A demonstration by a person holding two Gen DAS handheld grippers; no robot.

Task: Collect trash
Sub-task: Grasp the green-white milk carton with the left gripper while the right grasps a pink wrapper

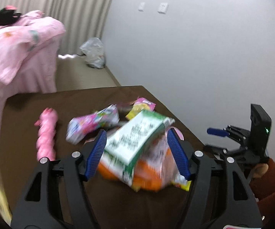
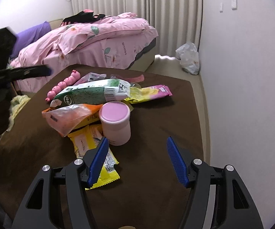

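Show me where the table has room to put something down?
The brown table is bare along its wall side, right of the pink cup, and at the near edge under the right tongs. The middle is crowded: the green carton, the orange bag and the yellow wrappers pile together there.

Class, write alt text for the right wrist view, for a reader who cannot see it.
An open right gripper hovers over a brown table with a trash pile: a green and white carton on snack wrappers, a pink lidded cup and a yellow wrapper nearest. Behind are a bed with a pink duvet and a plastic bag by the wall.
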